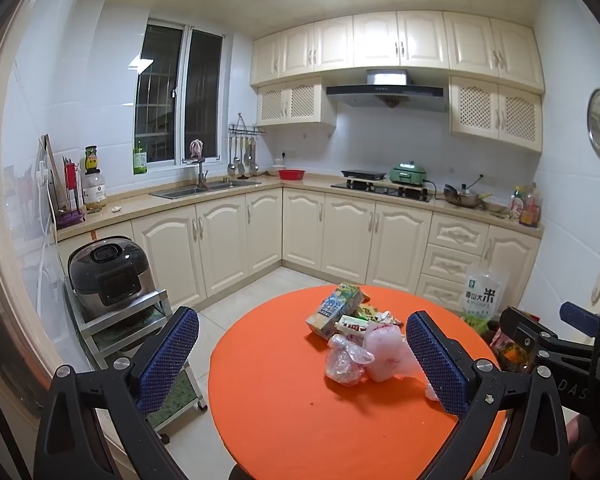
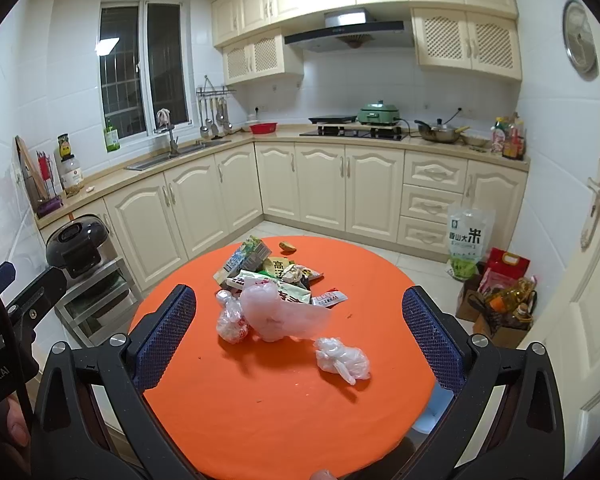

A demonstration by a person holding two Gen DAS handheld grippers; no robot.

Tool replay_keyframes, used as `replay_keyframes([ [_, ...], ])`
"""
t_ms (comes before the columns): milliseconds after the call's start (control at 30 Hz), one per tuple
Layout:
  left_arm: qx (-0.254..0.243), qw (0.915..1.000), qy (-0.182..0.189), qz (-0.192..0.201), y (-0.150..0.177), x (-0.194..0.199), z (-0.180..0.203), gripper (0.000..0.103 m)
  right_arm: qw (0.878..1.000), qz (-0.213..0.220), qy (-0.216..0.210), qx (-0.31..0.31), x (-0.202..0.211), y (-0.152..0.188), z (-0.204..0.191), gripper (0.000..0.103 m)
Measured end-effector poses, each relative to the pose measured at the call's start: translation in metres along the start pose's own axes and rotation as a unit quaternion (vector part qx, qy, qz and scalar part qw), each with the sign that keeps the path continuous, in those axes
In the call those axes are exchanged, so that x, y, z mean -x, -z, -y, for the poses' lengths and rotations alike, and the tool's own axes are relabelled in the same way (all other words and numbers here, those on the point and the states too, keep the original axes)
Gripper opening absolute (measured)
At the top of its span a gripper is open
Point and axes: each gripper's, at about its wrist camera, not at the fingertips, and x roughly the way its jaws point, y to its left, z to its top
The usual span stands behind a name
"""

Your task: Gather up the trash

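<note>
On the round orange table in the middle of this kitchen we've got a little heap of trash. From the right wrist view we can pick out a crushed drink carton at the far side, some flattened snack wrappers behind and under the rest, a pink crumpled plastic bag in the middle, a small knotted clear bag touching its left side, and another balled-up clear bag sitting apart, nearer to us on the right. There's also a small brownish scrap by itself near the far edge.

Both tools are just held above the near edge of the table, nothing in either of them. Our right gripper has its blue pads spread wide, with the pile framed between them. Our left gripper is spread just as wide, and from its camera the same carton and the pink bag sit between the fingers, closer to the right one.

Off to the left there's a rice cooker on a metal cart, and a rice bag stands on the floor by the drawers.
</note>
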Motion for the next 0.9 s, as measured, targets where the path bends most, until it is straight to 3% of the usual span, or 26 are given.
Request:
replay_keyframes([
  [400, 0.003, 0.9996, -0.001, -0.028, -0.006, -0.044, 0.001, 0.102, 1.0, -0.021, -0.009, 0.011, -0.033, -0.003, -0.002, 0.103],
  [900, -0.011, 0.99, 0.006, -0.141, 0.007, -0.184, 0.015, 0.102, 0.993, -0.113, -0.03, -0.006, -0.138, 0.022, 0.018, 0.102],
])
